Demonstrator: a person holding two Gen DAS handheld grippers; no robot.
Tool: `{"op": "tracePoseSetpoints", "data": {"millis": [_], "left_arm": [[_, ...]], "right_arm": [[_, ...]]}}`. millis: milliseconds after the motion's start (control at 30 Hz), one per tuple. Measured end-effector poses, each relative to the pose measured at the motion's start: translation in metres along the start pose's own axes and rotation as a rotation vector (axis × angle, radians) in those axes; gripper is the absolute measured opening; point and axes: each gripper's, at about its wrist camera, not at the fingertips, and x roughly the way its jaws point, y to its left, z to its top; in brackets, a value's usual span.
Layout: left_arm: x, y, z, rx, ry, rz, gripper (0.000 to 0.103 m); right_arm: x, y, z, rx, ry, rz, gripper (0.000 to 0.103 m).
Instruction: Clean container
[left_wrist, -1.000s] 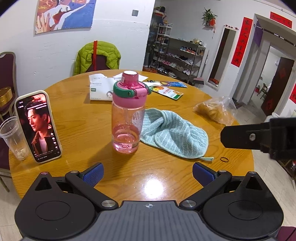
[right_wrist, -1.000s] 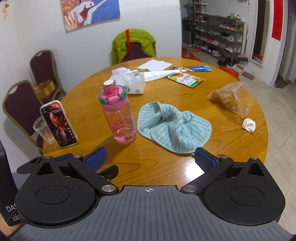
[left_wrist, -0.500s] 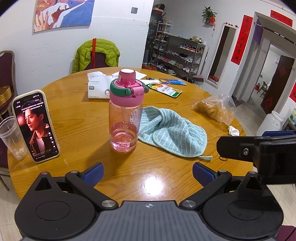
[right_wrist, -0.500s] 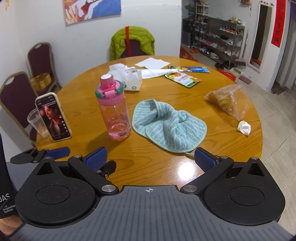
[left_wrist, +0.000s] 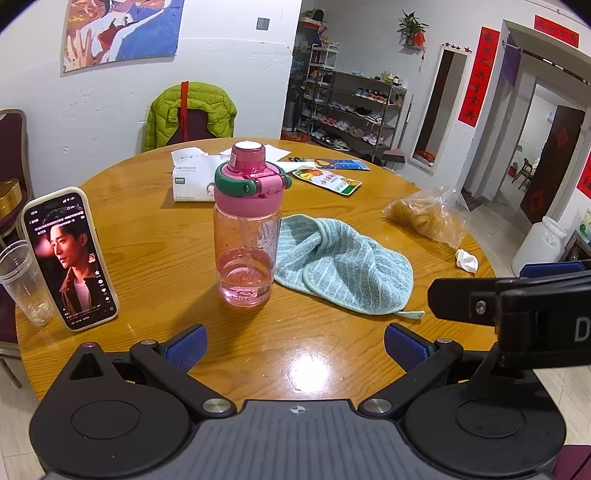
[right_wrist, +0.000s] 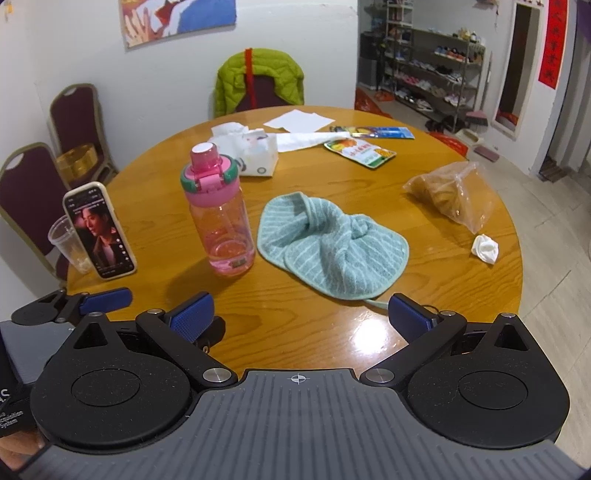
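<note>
A clear pink bottle (left_wrist: 245, 236) with a pink and green lid stands upright on the round wooden table (left_wrist: 155, 236); it also shows in the right wrist view (right_wrist: 221, 218). A crumpled teal striped cloth (left_wrist: 343, 262) lies just right of it, also seen in the right wrist view (right_wrist: 332, 243). My left gripper (left_wrist: 293, 343) is open and empty, near the table's front edge, short of the bottle. My right gripper (right_wrist: 299, 314) is open and empty, short of the cloth. The right gripper's side shows at the right of the left wrist view (left_wrist: 517, 306).
A phone (left_wrist: 70, 258) leans against a plastic cup (left_wrist: 24, 284) at the left. A tissue box (left_wrist: 192, 181), snack packets (left_wrist: 327, 181), a plastic bag (left_wrist: 428, 218) and a crumpled tissue (left_wrist: 466, 260) lie on the table. Chairs stand behind and to the left.
Both grippers have drawn back a little from the table, so the bottle and cloth look slightly farther. The right gripper has shifted within the left wrist view. Both stay open.
</note>
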Motion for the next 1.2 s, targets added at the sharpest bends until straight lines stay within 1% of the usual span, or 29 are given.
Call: {"op": "tracePoseSetpoints", "data": {"millis": [1000, 1033, 1200], "left_arm": [[0.0043, 0.0007, 0.0007, 0.001, 0.011, 0.004, 0.102], [0.0045, 0.0008, 0.0006, 0.002, 0.011, 0.004, 0.102], [0.0059, 0.0008, 0.0005, 0.003, 0.011, 0.001, 0.102]], "right_arm": [[-0.0007, 0.0027, -0.0015, -0.007, 0.005, -0.001, 0.103], [0.0032, -0.0022, 0.0003, -0.007, 0.005, -0.001, 0.103], [0.0043, -0.0029, 0.0004, -0.005, 0.008, 0.002, 0.103]]}}
